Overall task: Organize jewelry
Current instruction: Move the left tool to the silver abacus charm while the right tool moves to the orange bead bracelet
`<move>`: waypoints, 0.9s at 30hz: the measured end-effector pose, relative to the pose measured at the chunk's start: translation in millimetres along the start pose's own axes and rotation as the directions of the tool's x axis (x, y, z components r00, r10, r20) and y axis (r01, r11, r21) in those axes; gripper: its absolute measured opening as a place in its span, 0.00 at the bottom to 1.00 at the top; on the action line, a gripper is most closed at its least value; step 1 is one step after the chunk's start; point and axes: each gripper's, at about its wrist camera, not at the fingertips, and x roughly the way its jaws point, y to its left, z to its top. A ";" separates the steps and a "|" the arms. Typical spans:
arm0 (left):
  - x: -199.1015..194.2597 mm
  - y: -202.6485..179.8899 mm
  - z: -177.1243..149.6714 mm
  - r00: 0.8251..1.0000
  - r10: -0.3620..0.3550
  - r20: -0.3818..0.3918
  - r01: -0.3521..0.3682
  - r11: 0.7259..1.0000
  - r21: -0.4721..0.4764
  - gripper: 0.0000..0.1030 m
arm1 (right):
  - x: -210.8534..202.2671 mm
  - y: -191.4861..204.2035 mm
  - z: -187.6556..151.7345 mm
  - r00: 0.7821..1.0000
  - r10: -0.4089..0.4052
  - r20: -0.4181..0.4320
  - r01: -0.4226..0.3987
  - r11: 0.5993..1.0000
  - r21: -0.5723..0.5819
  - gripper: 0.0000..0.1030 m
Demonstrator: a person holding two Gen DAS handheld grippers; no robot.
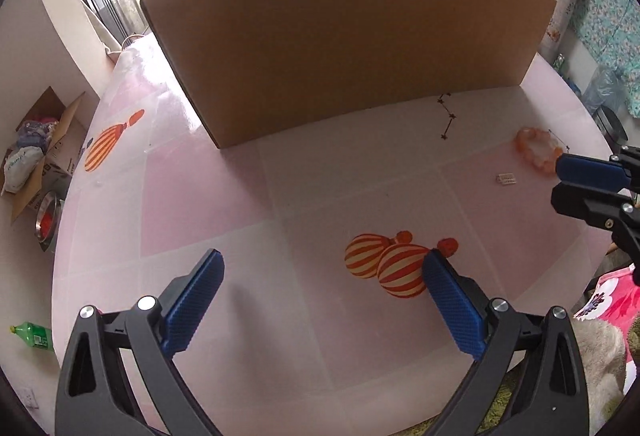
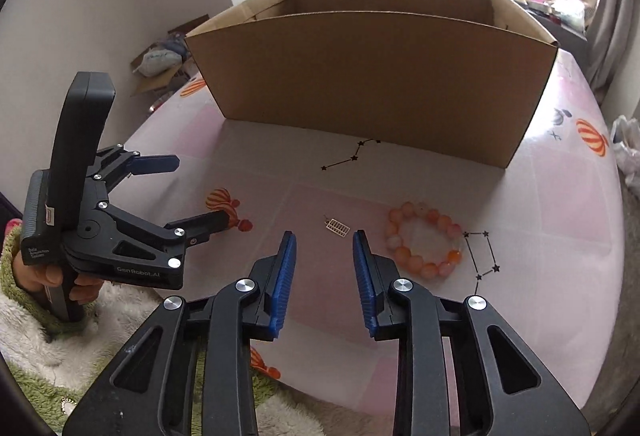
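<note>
**Right claw** (image 2: 325,278): standing part-open and empty over the desk (image 2: 540,196), blue pads facing each other with a clear gap and nothing between them.

**Left claw** (image 1: 322,302): spreading wide and holding nothing; bare desk lying between its pads. In the right wrist view it is sitting off to the left of the right claw, gripped by a hand (image 2: 64,282) in a fuzzy green sleeve.

**Charm** (image 2: 337,225): small, pale and grid-shaped, lying flat just ahead of the right claw's tips, roughly on its centre line, touching neither pad.

**Bead bracelet** (image 2: 425,244): orange-pink ring lying flat, just right of the right claw's right finger and slightly ahead, apart from the charm.

**Cardboard box** (image 2: 372,84): open-topped, standing well ahead of both claws, seemingly where the jewelry is going.

**Star-and-line marks** (image 2: 352,157): dark, ahead of the right claw near the box; whether chain or desk print cannot be told.

**Step in hand (judged):** the right claw is lining up on the charm.

**Risks (judged):**
- Charm is thin and flat; pads closing above it would be skating over and pushing it along the glossy desk.
- Drifting right would be nudging the bracelet and scattering the layout.
- Pressing down hard would be jamming the tips on the desk.
</note>
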 end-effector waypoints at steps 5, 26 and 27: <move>3.7 9.5 -1.0 1.000 -0.021 0.007 0.021 0.999 -0.049 0.95 | 21.3 -0.3 9.8 0.999 -0.037 -0.037 0.034 0.997 -0.071 0.20; -8.1 3.1 -18.2 0.998 -0.032 0.060 0.034 0.999 -0.029 0.95 | 45.5 -0.7 18.2 0.985 0.140 -0.098 -0.129 0.985 0.111 0.08; -8.5 3.0 -18.7 0.998 -0.033 0.060 0.034 0.999 -0.028 0.95 | 38.8 -8.1 16.6 0.986 0.141 -0.087 -0.130 0.984 0.125 0.08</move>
